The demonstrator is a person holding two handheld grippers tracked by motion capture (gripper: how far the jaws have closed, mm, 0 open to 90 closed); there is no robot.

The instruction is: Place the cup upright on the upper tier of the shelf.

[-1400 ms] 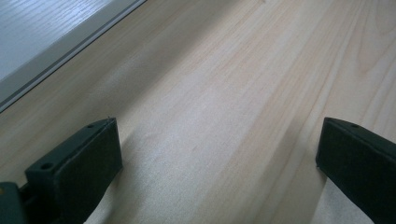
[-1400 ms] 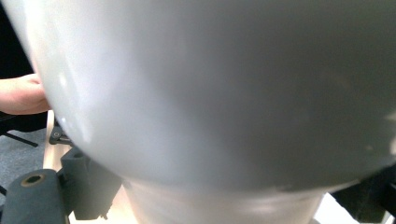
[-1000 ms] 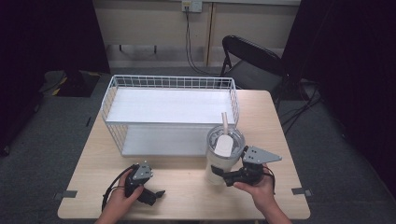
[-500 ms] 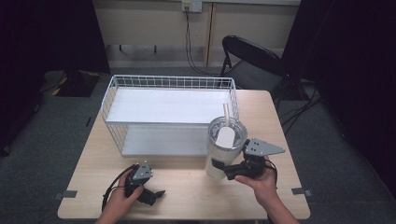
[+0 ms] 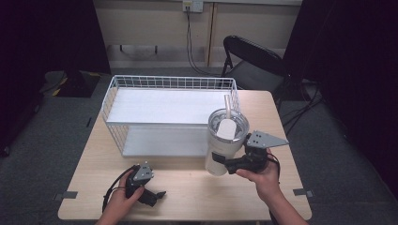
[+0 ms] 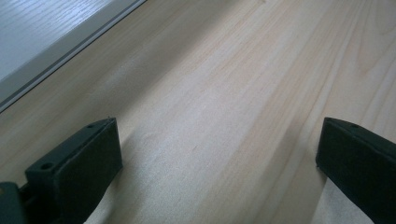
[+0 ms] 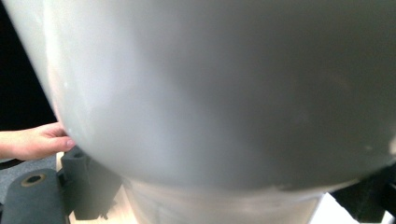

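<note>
Both forearms are bare, no sleeves; each hand-held gripper is black (a grey three-cornered plate tops each), trailing a black cable.

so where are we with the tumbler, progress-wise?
Done: the right gripper has its jaws around the lower body of the white tumbler, which stands upright at the front right corner of the wire basket. In hand: the hold itself; whether the base is off the table I cannot tell. Left: likely moving it into the basket, a guess. The left gripper rests open on the table.
</note>
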